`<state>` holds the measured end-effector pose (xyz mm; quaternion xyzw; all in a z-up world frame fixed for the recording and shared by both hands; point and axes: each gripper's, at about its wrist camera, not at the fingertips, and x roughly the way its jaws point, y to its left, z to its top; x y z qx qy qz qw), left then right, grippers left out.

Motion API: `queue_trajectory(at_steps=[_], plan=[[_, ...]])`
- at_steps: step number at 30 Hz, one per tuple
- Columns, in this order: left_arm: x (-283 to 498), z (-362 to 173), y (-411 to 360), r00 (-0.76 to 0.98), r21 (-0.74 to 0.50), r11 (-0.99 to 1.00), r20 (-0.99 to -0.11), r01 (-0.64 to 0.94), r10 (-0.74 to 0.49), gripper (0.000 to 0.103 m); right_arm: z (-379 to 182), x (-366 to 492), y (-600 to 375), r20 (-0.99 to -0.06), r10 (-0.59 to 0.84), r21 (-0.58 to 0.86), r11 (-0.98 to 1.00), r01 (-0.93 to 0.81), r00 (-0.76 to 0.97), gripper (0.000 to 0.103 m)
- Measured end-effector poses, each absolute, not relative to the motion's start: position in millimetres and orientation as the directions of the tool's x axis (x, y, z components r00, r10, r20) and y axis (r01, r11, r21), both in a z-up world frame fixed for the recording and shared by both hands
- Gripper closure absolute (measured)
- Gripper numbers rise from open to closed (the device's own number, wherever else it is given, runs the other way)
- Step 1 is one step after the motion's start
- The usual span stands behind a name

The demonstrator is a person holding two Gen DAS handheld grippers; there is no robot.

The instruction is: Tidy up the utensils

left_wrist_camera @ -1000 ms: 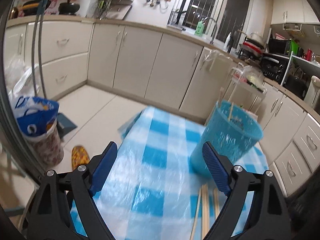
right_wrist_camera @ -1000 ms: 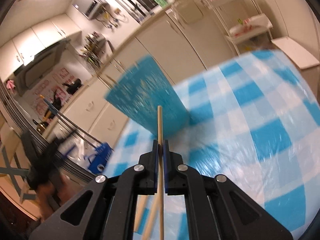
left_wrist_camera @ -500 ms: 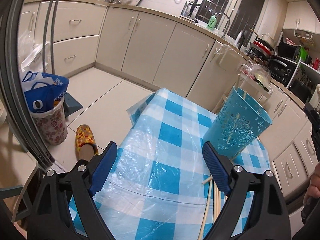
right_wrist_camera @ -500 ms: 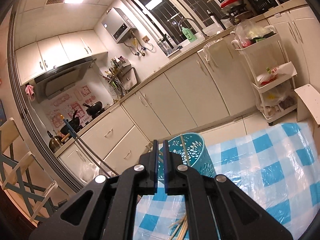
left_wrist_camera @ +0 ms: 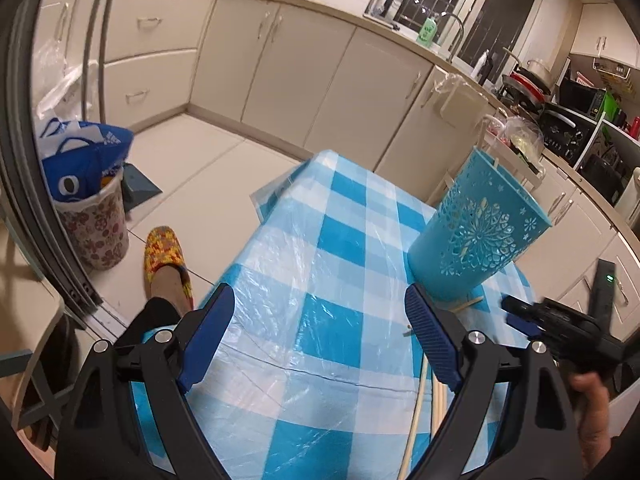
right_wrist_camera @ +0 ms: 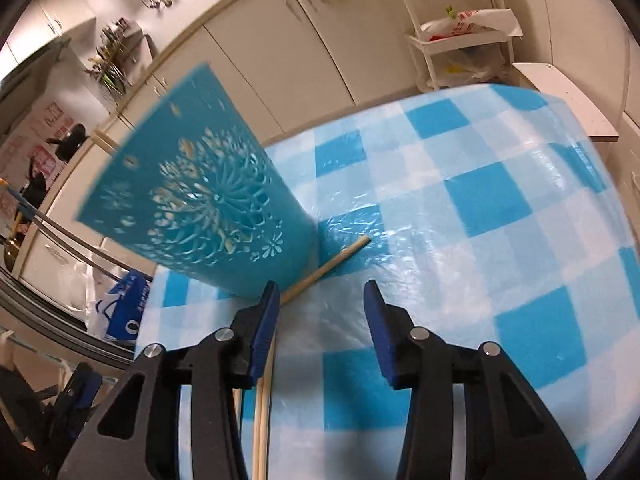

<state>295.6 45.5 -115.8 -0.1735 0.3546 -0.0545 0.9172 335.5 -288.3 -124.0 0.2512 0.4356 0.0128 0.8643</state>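
A teal perforated holder [left_wrist_camera: 476, 236] [right_wrist_camera: 200, 200] stands on the blue-and-white checked tablecloth [left_wrist_camera: 320, 320] [right_wrist_camera: 500, 200], with chopstick tips showing above its rim. Loose wooden chopsticks [left_wrist_camera: 420, 412] [right_wrist_camera: 264, 400] lie on the cloth, and one chopstick [right_wrist_camera: 328, 266] rests against the holder's base. My left gripper [left_wrist_camera: 318, 340] is open over the cloth, nothing between its fingers. My right gripper [right_wrist_camera: 318, 320] hovers just in front of the holder, its jaws opening and empty; the loose chopsticks lie beside its left finger. The right gripper [left_wrist_camera: 520, 316] also shows at the left wrist view's right edge, held by a hand.
Cream kitchen cabinets [left_wrist_camera: 320, 64] run along the far walls. On the floor stand a floral bin [left_wrist_camera: 96, 232] with a blue bag and a person's foot in a patterned slipper [left_wrist_camera: 166, 256]. A white rack [right_wrist_camera: 460, 40] stands past the table's far edge.
The right gripper, shut on a chopstick a second ago, now has parted, empty jaws low over the cloth by the holder. The left gripper sank a little and stayed open.
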Motion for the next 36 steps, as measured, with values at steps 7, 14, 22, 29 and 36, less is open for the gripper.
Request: queue_trajectory(at_steps=[7,14,22,29,36], plan=[[320.6,-111.8,13.8,0.721,-0.277,0.957,-0.646,0.085,-0.251,0.019,-134.6,354.4,-264.7,-0.791,0.152,0.342,0.913,0.223,0.592,0.057],[348.3,-120.7,-21.6,0.665,-0.252,0.953,-0.684,0.169,-0.299,0.019,-144.0,362.9,-246.0,-0.833,0.041,0.164,0.971,0.175,0.552,0.056],[380.9,-124.7,-12.1,0.729,-0.478,0.864,-0.535,0.157,-0.428,0.014,-143.6,344.1,-279.9,-0.782,0.209,0.372,0.912,0.171,0.587,0.056],[434.5,-152.1,-11.7,0.702,-0.608,0.794,-0.563,0.006,-0.436,0.014,-154.6,322.2,-305.2,-0.713,0.287,0.507,0.841,0.189,0.64,0.055],[447.2,-175.6,-10.5,0.692,-0.649,0.755,-0.586,-0.089,-0.422,0.014,-155.0,313.6,-299.6,-0.668,0.284,0.512,0.846,0.148,0.688,0.051]])
